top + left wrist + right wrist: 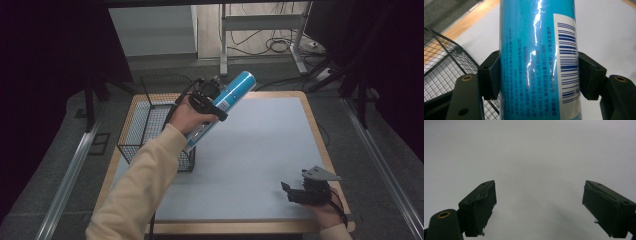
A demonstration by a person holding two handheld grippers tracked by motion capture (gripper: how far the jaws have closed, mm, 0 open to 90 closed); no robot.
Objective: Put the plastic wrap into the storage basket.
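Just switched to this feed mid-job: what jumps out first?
A shiny blue can, tilted, is clamped in the left gripper above the table's left side, beside a black wire basket. The right gripper rests open and empty at the near right corner of the grey mat.

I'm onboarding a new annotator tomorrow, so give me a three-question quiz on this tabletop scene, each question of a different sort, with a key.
1. True or false: the left gripper is clamped on the tall blue cylindrical can.
2. Multiple choice: the black wire mesh basket stands at which side of the grey-topped table in the high view? A) left B) right C) centre
3. Fill in: the right gripper has its jaws ____ with nothing between them.

Key: 1 true; 2 A; 3 open.
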